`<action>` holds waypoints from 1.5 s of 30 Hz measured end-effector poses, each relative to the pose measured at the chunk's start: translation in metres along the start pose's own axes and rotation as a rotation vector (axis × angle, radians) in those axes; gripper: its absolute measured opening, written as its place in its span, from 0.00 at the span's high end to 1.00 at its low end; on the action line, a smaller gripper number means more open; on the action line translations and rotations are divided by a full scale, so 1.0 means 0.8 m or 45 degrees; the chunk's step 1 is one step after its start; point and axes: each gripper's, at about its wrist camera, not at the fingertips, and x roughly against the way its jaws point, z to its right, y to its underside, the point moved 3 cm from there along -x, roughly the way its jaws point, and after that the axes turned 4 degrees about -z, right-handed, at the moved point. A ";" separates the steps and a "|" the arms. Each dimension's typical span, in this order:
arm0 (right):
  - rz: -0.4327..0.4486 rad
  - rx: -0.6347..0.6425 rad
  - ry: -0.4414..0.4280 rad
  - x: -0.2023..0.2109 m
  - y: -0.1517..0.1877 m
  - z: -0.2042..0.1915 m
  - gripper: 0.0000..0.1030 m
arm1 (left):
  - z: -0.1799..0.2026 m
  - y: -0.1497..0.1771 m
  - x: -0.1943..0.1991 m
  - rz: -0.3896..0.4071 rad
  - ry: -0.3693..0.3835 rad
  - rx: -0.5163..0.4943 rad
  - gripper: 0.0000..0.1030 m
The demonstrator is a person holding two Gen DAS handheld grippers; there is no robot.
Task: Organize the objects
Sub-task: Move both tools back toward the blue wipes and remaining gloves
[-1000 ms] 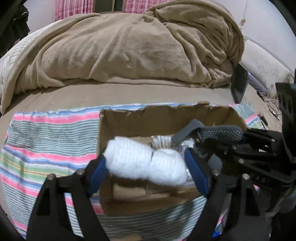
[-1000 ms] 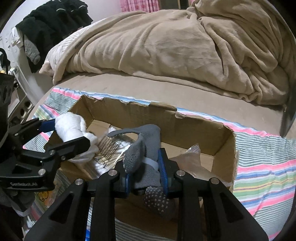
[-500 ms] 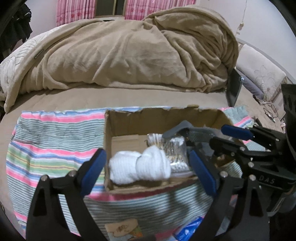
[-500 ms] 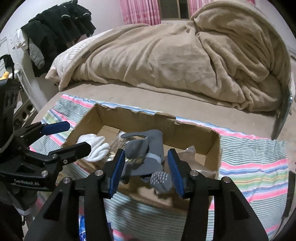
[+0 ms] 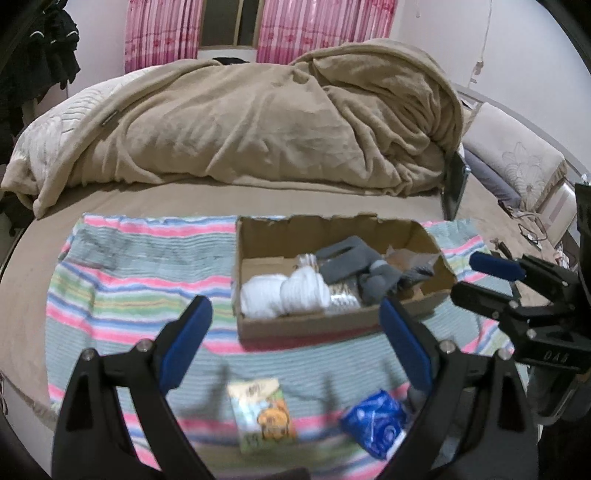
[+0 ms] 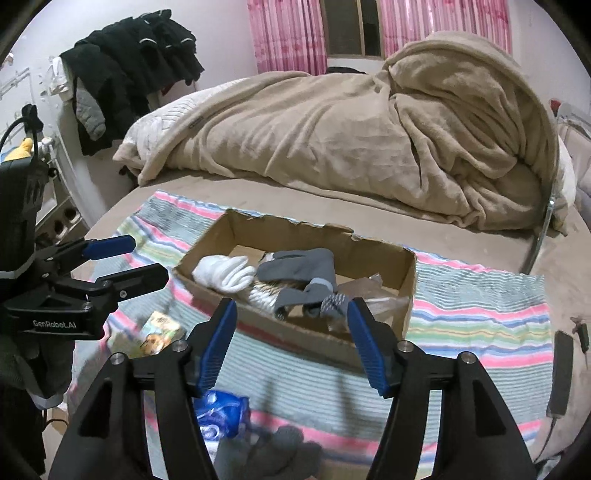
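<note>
Spread over the bed, a striped cloth (image 5: 122, 280) is carrying a torn cardboard box (image 5: 306, 326) now holding rolled white socks (image 5: 284, 297) and grey socks (image 5: 364, 267). Both the left hand-held gripper (image 5: 293, 341) and the right hand-held gripper (image 6: 291, 341) are hanging empty, the right's jaws having just been opening; the drop-off looks finished, so the blue crinkly packet (image 6: 218, 413) is probably calling for the next grasp

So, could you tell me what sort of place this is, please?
Most likely a bedroom: a bed heaped with a beige blanket, pink curtains at a window, and dark clothes hanging by the wall.
</note>
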 end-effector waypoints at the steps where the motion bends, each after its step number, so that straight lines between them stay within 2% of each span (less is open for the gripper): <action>1: 0.004 0.003 0.000 0.006 0.003 -0.002 0.37 | 0.001 0.006 0.007 0.004 -0.001 -0.002 0.08; 9: 0.012 0.019 0.002 0.033 0.026 -0.012 0.36 | 0.009 0.039 0.043 0.020 0.010 -0.012 0.07; 19: -0.034 0.017 0.019 0.044 0.067 -0.009 0.36 | 0.011 0.078 0.053 -0.012 0.003 0.010 0.07; 34: -0.185 -0.017 0.036 0.021 0.137 0.011 0.36 | 0.008 0.142 0.028 -0.142 0.008 0.067 0.07; 45: -0.279 -0.028 -0.026 0.001 0.169 0.004 0.36 | 0.025 0.156 0.015 -0.181 0.043 0.052 0.07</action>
